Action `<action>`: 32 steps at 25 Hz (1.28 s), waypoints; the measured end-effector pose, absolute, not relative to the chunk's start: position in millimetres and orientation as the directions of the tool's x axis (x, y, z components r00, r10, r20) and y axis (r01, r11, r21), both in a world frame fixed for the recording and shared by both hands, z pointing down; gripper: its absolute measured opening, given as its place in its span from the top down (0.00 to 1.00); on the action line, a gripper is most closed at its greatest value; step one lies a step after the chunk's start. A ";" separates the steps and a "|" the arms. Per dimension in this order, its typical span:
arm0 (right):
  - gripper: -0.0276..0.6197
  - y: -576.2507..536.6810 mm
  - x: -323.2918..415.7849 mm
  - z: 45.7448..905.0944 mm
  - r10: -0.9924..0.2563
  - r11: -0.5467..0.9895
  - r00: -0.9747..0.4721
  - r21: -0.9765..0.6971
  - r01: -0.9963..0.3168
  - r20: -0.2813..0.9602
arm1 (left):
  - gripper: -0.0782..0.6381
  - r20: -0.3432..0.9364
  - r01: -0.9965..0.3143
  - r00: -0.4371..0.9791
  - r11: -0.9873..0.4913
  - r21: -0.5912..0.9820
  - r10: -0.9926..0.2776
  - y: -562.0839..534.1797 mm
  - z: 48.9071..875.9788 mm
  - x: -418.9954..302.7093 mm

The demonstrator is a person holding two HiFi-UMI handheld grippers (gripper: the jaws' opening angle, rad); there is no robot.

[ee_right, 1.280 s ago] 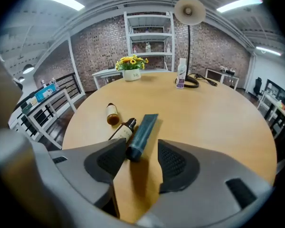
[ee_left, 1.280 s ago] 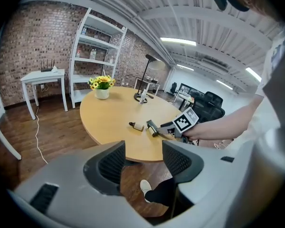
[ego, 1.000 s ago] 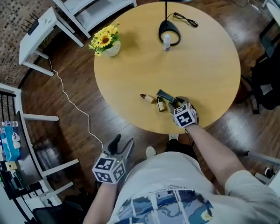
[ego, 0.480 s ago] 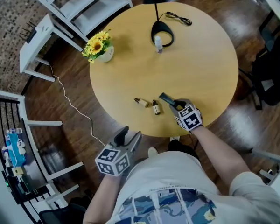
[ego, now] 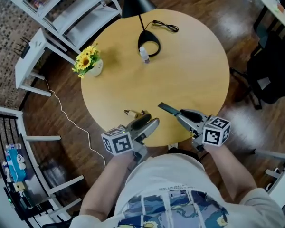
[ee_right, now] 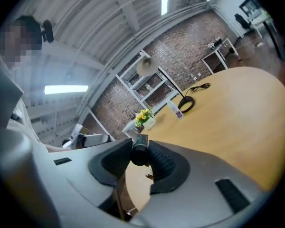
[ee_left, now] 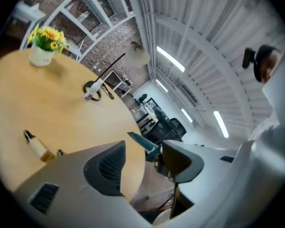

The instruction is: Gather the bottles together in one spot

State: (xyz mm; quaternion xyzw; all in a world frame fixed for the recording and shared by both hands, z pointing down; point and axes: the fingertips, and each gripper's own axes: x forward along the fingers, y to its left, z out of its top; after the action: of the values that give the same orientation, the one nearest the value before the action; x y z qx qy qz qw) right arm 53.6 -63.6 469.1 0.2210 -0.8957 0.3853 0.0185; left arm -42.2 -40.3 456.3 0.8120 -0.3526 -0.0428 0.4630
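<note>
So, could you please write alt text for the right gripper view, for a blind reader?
The right gripper is shut on a small dark cylindrical bottle, seen end-on over a round wooden table. Yellow flowers in a white pot stand beyond.
</note>
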 end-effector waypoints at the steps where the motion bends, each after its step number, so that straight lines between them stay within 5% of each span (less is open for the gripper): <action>1: 0.77 -62.8 58.6 456.6 -0.383 0.600 -0.910 -0.707 -0.374 0.156 | 0.58 0.201 -0.470 0.765 -0.318 0.824 -0.612 -48.9 449.6 -32.7; 12: 0.77 -65.3 93.6 410.6 -0.329 0.571 -0.936 -0.815 -0.093 -0.123 | 0.57 -0.261 -0.019 0.769 -0.430 0.903 -0.584 -97.2 381.7 28.6; 21: 0.76 -81.3 97.6 411.9 -0.316 0.563 -0.931 -0.826 -0.027 -0.185 | 0.64 -0.065 -0.256 0.823 -0.470 0.845 -0.565 -110.2 382.4 34.7; 32: 0.58 -110.3 108.9 460.5 -0.418 0.713 -0.891 -0.544 -0.442 0.175 | 0.64 0.220 -0.722 0.650 -0.502 0.476 -0.727 -211.0 395.4 10.2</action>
State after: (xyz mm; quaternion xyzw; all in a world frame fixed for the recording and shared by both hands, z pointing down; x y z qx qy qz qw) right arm 108.9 -110.3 460.5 0.2323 -0.9254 0.2989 0.0193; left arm 10.2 -211.0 395.4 0.8665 -0.4182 -0.0043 0.2723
